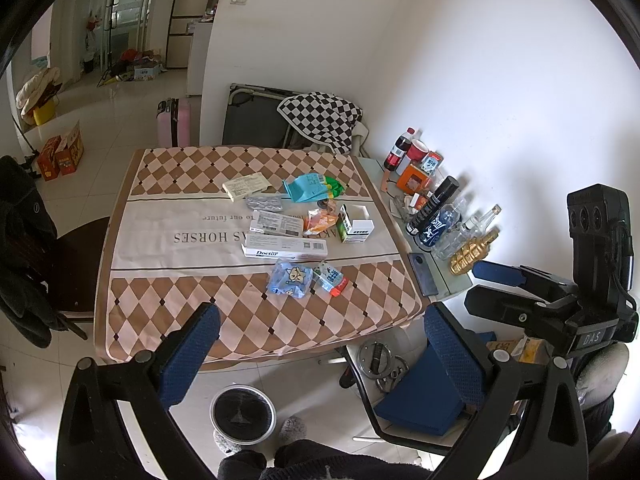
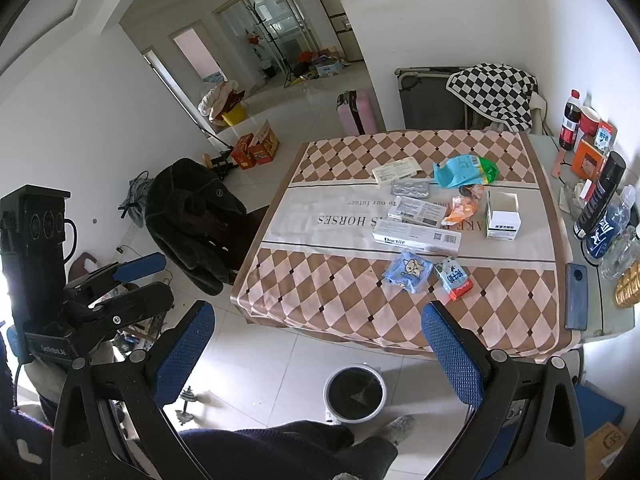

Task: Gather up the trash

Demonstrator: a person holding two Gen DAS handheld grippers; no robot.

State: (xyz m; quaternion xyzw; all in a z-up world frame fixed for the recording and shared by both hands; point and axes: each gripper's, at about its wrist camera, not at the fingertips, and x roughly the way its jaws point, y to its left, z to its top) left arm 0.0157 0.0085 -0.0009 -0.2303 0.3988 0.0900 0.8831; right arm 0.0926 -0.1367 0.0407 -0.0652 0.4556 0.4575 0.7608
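Observation:
Trash lies on the table's checked cloth (image 1: 168, 184) (image 2: 340, 280): a blue star wrapper (image 1: 289, 278) (image 2: 409, 274), a small pouch (image 1: 331, 278) (image 2: 454, 277), a "Doctor" box (image 1: 285, 249) (image 2: 416, 239), an open white box (image 1: 356, 224) (image 2: 502, 220), an orange wrapper (image 1: 320, 221) (image 2: 464, 208) and a teal bag (image 1: 306, 188) (image 2: 460, 172). A black-lined bin (image 1: 243, 413) (image 2: 355, 394) stands on the floor below the near edge. My left gripper (image 1: 320, 354) (image 2: 142, 276) and right gripper (image 2: 318, 354) (image 1: 494, 282) are open, empty, short of the table.
Bottles and cups (image 1: 436, 208) (image 2: 600, 200) crowd the glass side table by the wall, with a phone (image 1: 423, 273) (image 2: 577, 296) on its edge. A chair with a dark coat (image 2: 192, 216) (image 1: 20, 236) stands left. Weights (image 1: 378, 360) and a blue box (image 1: 420, 400) lie on the floor.

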